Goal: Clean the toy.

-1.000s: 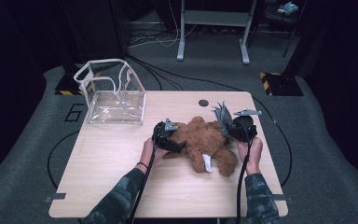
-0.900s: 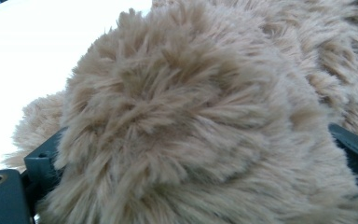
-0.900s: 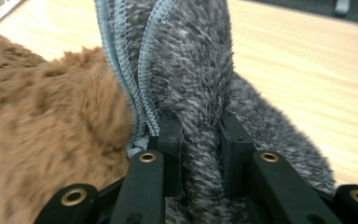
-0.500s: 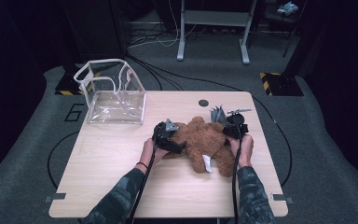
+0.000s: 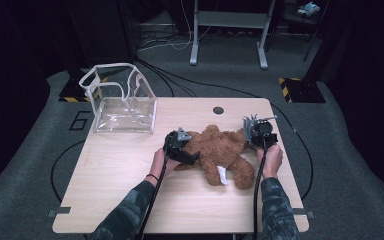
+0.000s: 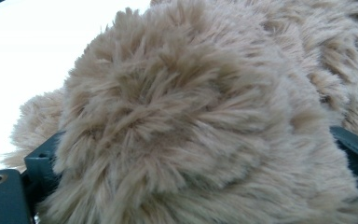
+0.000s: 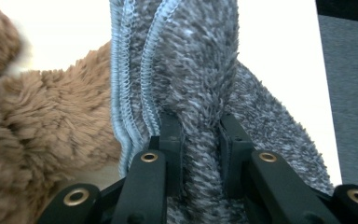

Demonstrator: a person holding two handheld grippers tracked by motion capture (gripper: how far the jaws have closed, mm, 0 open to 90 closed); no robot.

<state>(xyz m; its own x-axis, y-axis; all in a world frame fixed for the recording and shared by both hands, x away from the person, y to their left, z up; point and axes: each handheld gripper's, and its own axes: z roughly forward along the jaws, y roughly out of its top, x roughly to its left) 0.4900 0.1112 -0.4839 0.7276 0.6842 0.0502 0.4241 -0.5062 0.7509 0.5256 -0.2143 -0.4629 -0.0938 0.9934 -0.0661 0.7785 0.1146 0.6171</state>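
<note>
Fingers [image 7: 233, 144] of right gripper [image 7: 200, 154] pinched tight on a fold of grey fleece cloth [image 7: 200, 70], blue stitched hem running up beside them. Fingers [image 6: 37, 163] of left gripper [image 5: 179, 145] spread wide around a bulge of brown plush bear [image 5: 220, 152], dark tips just peeking out on either side of the fur; looks like a clamp on the toy, pads pressed into the pile.

Bear lying flat on the tabletop [image 5: 120, 200], toward its right half, white tag [image 5: 222, 176] sticking out below. Cloth bunched at the bear's right edge, under the right gripper. Clear plastic bag [image 5: 122, 102] standing open at the far left corner, well apart from the toy, nothing visible inside.

Judged from this: both things gripped, nothing packed or moved to the bag yet, so most of the work likely left.

High view gives layout, bag and both forearms, but hides how the fingers stand. Right gripper view settles the pinch on the cloth and shows its weave. Left gripper view gives fur up close, hardly any tabletop.
</note>
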